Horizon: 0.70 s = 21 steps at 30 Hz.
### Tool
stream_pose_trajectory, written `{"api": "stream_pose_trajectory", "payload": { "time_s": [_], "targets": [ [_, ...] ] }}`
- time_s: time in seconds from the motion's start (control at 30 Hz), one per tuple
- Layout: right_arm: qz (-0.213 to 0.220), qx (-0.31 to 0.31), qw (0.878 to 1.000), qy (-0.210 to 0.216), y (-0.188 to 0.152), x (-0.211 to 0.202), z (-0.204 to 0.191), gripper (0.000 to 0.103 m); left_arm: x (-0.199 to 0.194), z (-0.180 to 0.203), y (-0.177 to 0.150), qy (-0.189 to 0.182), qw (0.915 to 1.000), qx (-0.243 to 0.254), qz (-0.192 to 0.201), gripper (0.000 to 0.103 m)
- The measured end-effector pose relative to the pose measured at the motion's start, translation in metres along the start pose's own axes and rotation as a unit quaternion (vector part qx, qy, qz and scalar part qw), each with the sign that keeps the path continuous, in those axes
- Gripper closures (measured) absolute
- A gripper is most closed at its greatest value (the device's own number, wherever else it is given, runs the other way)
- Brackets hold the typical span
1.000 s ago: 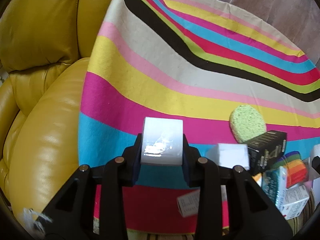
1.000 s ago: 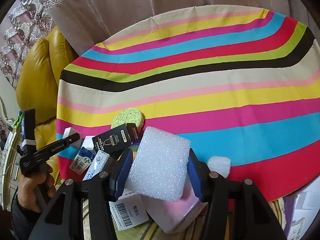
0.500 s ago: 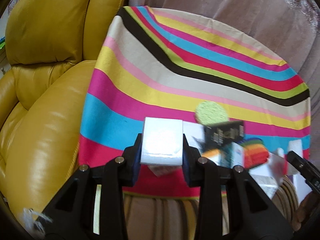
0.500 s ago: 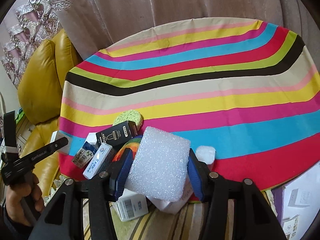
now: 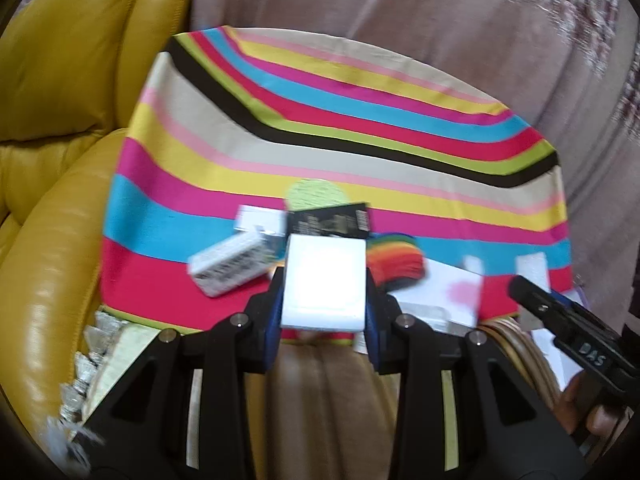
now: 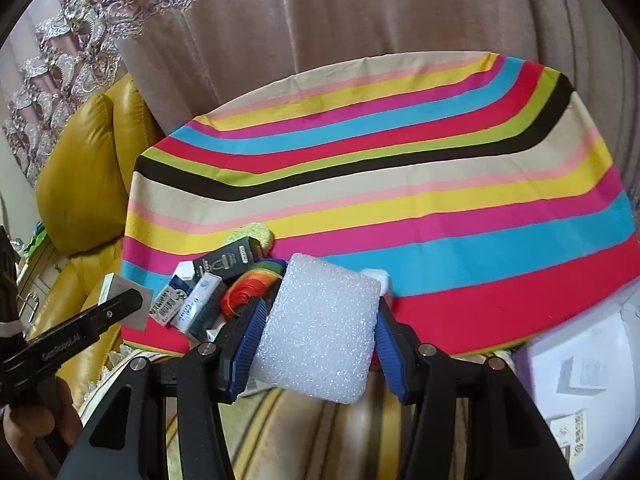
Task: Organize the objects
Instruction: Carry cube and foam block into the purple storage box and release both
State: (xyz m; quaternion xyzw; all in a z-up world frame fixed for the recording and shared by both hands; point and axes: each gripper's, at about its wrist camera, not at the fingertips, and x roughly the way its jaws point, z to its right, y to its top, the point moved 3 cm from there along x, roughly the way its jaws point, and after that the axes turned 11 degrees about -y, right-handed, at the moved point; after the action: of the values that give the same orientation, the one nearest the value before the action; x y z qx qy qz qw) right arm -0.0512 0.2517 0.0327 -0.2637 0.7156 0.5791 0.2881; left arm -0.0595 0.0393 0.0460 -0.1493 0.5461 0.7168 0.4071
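Observation:
My left gripper [image 5: 324,292] is shut on a small white box [image 5: 324,280], held off the near edge of the striped round table [image 5: 360,152]. My right gripper [image 6: 318,328] is shut on a white foam block [image 6: 320,328], also off the near edge. A pile sits at the table's near side: a black box [image 5: 328,220], a green round sponge [image 5: 316,196], a rainbow sponge [image 5: 396,258], a white barcode box [image 5: 228,268] and a white-and-pink box [image 5: 440,296]. The left gripper with its box shows in the right wrist view [image 6: 120,304].
A yellow leather armchair [image 5: 60,160] stands left of the table. A pink curtain [image 6: 360,20] hangs behind it. A striped seat [image 6: 320,432] lies below the grippers. White boxes [image 6: 580,380] lie at the lower right.
Both grippers have drawn back from the table and risen, each keeping its object. The table and pile look smaller and farther away now.

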Motion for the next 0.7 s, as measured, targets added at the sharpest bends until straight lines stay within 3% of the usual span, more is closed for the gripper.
{"api": "stream_pose_trajectory", "payload": {
  "time_s": [0.33, 0.7],
  "targets": [
    [-0.009, 0.029, 0.999, -0.03, -0.015, -0.017, 0.04, 0.049, 0.008, 0.064, -0.015, -0.051, 0.9973, 0.048, -0.022, 0.065],
    [-0.021, 0.066, 0.995, -0.077, -0.031, -0.035, 0.089, 0.049, 0.029, 0.131, -0.033, -0.122, 0.9865, 0.088, -0.065, 0.065]
  ]
}}
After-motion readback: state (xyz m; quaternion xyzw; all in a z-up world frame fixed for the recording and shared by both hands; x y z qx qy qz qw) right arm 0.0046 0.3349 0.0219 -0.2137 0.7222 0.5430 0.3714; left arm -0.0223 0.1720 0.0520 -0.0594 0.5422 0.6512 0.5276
